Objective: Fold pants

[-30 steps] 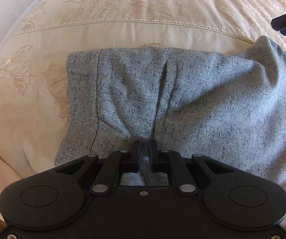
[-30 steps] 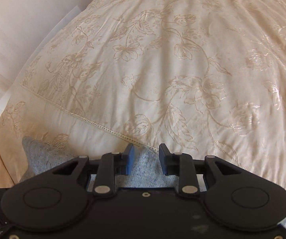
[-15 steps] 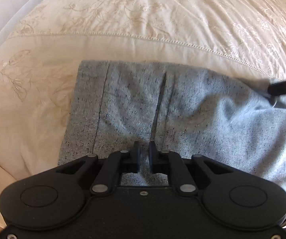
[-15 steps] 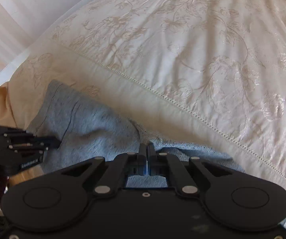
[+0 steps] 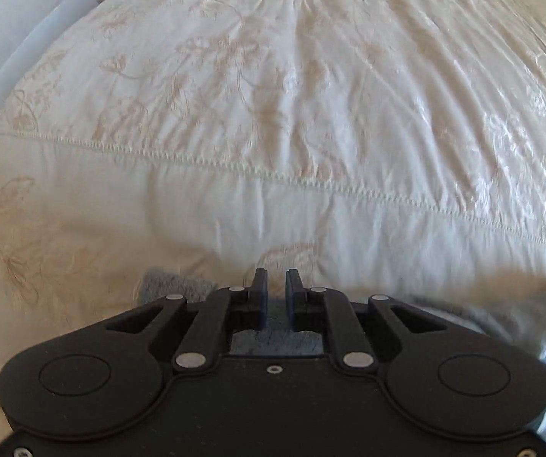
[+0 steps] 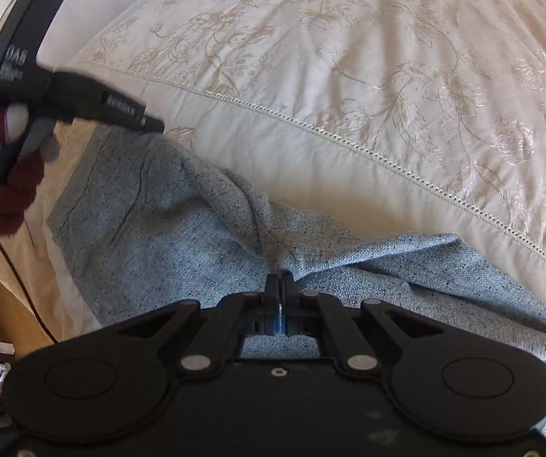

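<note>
Far left of the right wrist view: a gloved hand [image 6: 10, 167], dark red and grey, holds the left gripper [image 6: 151, 123] by its black body. Its tip sits over the left upper edge of the pants [image 6: 181, 228]; contact cannot be told from here.

Left wrist view: the left gripper's fingers [image 5: 259, 289] stand slightly apart and are opening. Nothing is clearly pinched between them; bedspread shows past the tips and grey cloth only low in the gap, behind the fingers. A grey corner of the pants [image 5: 170, 285] peeks out just left of the linkage. View blurred.

Centre: the pants, grey speckled fabric, lie on the near edge of the bed, on a cream bedspread [image 6: 349, 76] with a floral pattern and a stitched border line. A seam runs down the left part.

Centre-right: the right gripper [image 6: 280, 285] has its fingers pressed together, pinching a raised fold of the pants. Creases radiate from the pinch point.

Right: more grey cloth spreads toward the right edge, rumpled.
</note>
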The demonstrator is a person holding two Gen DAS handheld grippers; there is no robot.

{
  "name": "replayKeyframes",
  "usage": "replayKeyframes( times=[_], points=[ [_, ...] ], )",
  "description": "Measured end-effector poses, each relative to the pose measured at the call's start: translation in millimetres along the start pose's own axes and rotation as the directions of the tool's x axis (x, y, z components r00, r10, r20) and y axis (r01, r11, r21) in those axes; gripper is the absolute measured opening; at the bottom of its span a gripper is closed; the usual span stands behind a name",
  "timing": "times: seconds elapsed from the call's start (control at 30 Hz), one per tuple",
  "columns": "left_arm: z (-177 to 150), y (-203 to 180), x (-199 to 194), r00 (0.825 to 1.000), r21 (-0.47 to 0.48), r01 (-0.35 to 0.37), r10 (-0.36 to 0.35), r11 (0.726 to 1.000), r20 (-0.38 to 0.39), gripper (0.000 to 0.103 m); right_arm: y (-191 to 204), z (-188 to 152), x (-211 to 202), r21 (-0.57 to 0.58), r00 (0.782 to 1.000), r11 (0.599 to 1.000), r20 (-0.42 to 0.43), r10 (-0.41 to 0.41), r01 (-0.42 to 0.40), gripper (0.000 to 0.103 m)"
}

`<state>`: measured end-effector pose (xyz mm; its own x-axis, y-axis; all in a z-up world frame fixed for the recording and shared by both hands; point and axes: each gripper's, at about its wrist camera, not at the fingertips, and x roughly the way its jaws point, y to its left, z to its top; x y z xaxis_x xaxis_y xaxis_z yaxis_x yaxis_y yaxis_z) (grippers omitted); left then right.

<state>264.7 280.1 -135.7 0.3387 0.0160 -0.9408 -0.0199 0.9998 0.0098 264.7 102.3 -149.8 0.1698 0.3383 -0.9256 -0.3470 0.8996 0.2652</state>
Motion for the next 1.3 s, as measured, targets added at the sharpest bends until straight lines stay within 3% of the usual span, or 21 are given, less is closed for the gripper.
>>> replayKeyframes(
  times=[0.13,0.2,0.3,0.33,0.47,0.6,0.8,0.97,1.0,1.03,1.1,1.17,1.23,1.3],
  points=[
    [-56.5,-14.9,-21.1,0.997,0.145,-0.021,0.010,0.989,0.077,0.017,-6.8,-0.2,-2.6,0.029,1.000,1.000,0.003,-0.001,0.001,0.003],
    [-72.2,-24.3,-21.2,0.997,0.194,-0.036,0.023,0.980,0.073,0.014,-8.7,0.3,-3.9,0.033,1.000,0.999,0.002,-0.002,0.002,0.004],
    [-74.2,-29.7,-20.0,0.995,0.179,-0.052,0.036,0.982,0.089,0.010,-14.4,3.7,-14.7,0.061,1.000,0.998,0.020,-0.007,0.006,0.013],
    [-69.1,-27.7,-19.5,0.996,0.152,-0.042,0.030,0.987,0.082,0.009,-17.8,8.0,-13.4,0.086,0.999,0.996,0.032,-0.007,0.004,0.021],
    [-67.6,-16.8,-16.9,0.997,0.083,0.001,-0.007,0.997,0.073,0.008,-38.3,15.8,-26.9,0.215,0.997,0.976,0.074,0.027,-0.043,0.033],
    [-73.4,-17.0,-17.6,0.996,0.117,0.002,-0.013,0.993,0.092,0.008,-51.2,26.7,-22.2,0.272,0.995,0.958,0.061,0.080,-0.093,0.036],
    [-74.0,-16.9,-18.3,0.995,0.118,0.002,-0.014,0.993,0.099,0.008,-40.3,45.9,-2.5,0.188,0.993,0.975,0.001,0.120,-0.118,0.037],
    [-75.5,-15.9,-17.8,0.994,0.115,0.006,-0.018,0.993,0.105,0.008,-27.3,51.1,5.9,0.132,0.991,0.984,-0.037,0.126,-0.120,0.036],
    [-76.1,-15.6,-17.6,0.994,0.116,0.007,-0.020,0.993,0.106,0.008,-24.6,51.8,7.0,0.115,0.991,0.987,-0.048,0.122,-0.116,0.030],
    [-76.3,-15.0,-17.3,0.994,0.117,0.010,-0.022,0.993,0.107,0.008,-21.1,53.9,8.3,0.094,0.991,0.989,-0.061,0.123,-0.117,0.004],
    [-75.9,-13.1,-16.9,0.994,0.125,0.018,-0.031,0.992,0.105,0.008,-18.8,62.0,-0.8,0.055,0.997,0.995,0.005,0.083,-0.083,0.005],
    [-73.7,-11.3,-16.8,0.994,0.147,0.025,-0.041,0.989,0.104,0.010,-37.2,79.7,-2.2,0.155,0.995,0.984,0.061,0.082,-0.090,0.005],
    [-69.3,-7.8,-19.1,0.991,0.155,0.035,-0.054,0.987,0.120,0.014,-62.0,92.1,10.7,0.287,0.992,0.950,0.063,0.109,-0.122,0.005],
    [-59.2,-6.3,-24.4,0.990,0.150,0.025,-0.045,0.988,0.132,0.018,-66.2,97.4,28.2,0.276,0.997,0.958,0.035,0.071,-0.078,0.005]
  ],
)
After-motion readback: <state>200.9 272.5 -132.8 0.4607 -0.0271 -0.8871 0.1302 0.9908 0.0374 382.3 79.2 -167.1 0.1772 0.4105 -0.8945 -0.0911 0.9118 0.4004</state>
